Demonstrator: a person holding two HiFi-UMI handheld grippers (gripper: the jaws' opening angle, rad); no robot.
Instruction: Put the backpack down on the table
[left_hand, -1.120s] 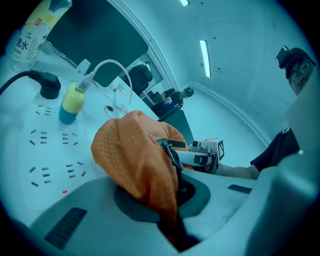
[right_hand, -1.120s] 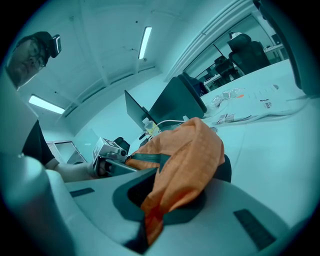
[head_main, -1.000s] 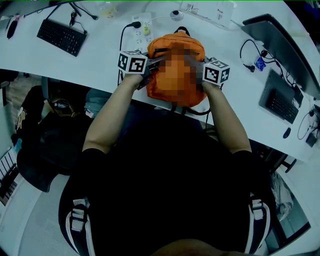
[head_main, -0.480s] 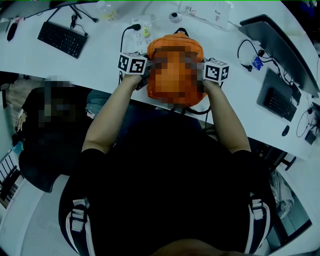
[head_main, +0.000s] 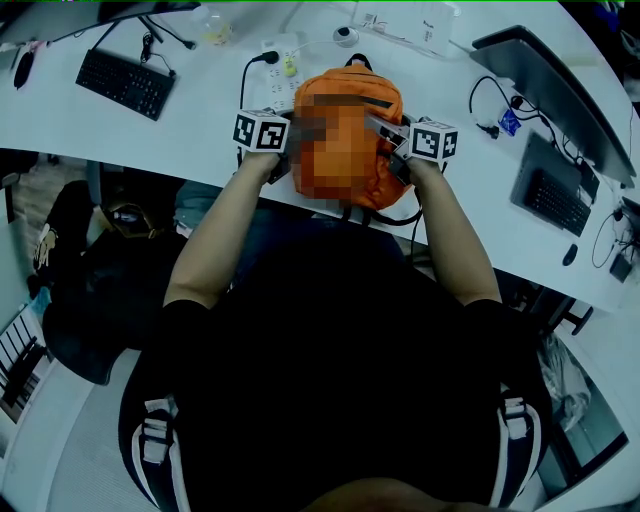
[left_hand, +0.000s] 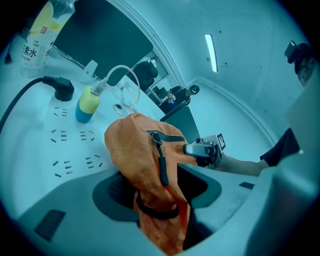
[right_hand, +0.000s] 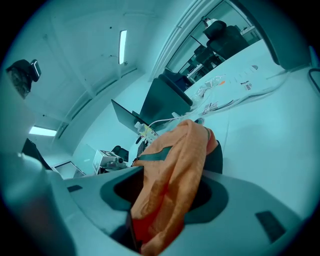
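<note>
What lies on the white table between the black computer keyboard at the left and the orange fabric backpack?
A white power strip with a black plug in it, close beside the orange fabric backpack; the head view shows it.

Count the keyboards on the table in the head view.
2: a black keyboard at the table's far left, another on the dark laptop at right. More may be out of frame.

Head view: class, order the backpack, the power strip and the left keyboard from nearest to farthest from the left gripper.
1. Backpack: its fabric lies between the left gripper's jaws, which have just been opening.
2. Power strip: just beyond, on the table.
3. Keyboard: far left of the table.
</note>
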